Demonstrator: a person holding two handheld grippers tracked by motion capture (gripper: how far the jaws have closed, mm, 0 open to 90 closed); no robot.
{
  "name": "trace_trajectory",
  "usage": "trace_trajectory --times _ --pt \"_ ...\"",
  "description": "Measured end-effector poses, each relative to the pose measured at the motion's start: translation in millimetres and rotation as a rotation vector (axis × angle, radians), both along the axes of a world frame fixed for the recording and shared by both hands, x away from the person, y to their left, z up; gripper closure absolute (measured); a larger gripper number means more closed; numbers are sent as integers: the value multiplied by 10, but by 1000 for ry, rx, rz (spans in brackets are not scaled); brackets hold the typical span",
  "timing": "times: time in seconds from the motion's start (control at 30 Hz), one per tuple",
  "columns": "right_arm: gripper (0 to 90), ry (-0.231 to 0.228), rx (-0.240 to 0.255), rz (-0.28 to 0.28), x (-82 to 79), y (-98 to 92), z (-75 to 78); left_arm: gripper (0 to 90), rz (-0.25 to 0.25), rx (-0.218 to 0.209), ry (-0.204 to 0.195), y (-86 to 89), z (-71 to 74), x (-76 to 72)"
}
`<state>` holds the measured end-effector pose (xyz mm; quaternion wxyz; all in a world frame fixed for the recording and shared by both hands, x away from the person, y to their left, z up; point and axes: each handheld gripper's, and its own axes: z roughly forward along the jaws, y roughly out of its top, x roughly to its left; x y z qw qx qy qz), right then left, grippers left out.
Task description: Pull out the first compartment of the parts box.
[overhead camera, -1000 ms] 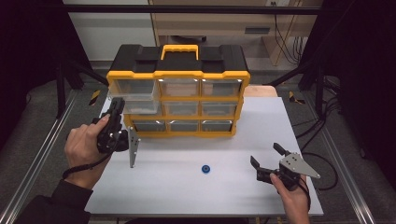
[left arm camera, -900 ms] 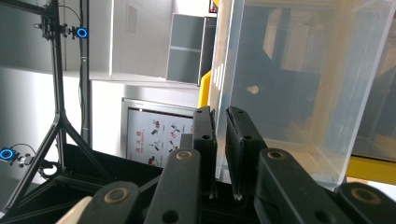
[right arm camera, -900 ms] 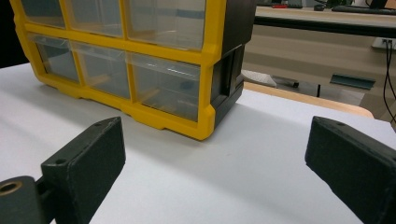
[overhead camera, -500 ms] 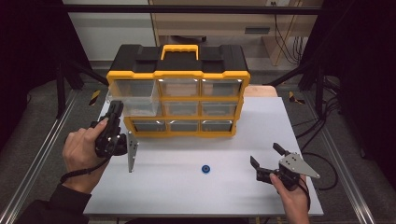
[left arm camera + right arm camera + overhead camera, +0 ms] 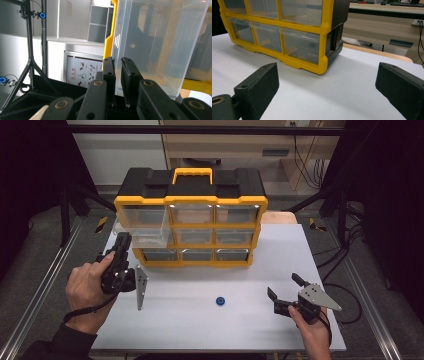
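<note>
Yellow-and-black drawer cabinet (image 5: pixel 190 217) sits at the back of the white worktop (image 5: pixel 200 325), upper centre of the high view, carry handle on top; small blue ring (image 5: pixel 219 300) lies alone on the worktop, lower centre, well apart from both hands; nothing between it and either hand-held gripper; grey three-cornered plate (image 5: pixel 141 286) hangs off the left unit, lower left.

Clear drawer (image 5: pixel 142 222) is pulled partway out of the cabinet's top-left slot, jutting toward the camera; transparent plastic, looks empty; the other drawers sit flush.

Left hand-held gripper (image 5: pixel 121 242) is at the left of the frame, tip up against the pulled drawer's front lower edge; right hand-held gripper (image 5: pixel 284 292) is lower right, resting near the worktop edge, jaws spread wide with nothing between them.

Left gripper view: jaws nearly together, a thin clear lip of the drawer (image 5: pixel 160 45) between the pads, so it's clamped on the drawer; drawer wall in the upper right of that frame.

Right gripper view: jaws wide apart at the bottom corners, cabinet's right end (image 5: pixel 287 37) upper left, bare worktop between.
</note>
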<state>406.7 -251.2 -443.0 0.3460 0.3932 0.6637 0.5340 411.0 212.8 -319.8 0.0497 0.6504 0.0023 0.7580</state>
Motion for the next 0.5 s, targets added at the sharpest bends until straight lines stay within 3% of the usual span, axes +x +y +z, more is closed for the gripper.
trace_trajectory --times 0.5 --pt "51 -7 -3 1 -4 -8 7 798 -14 -22 3 -3 4 -27"
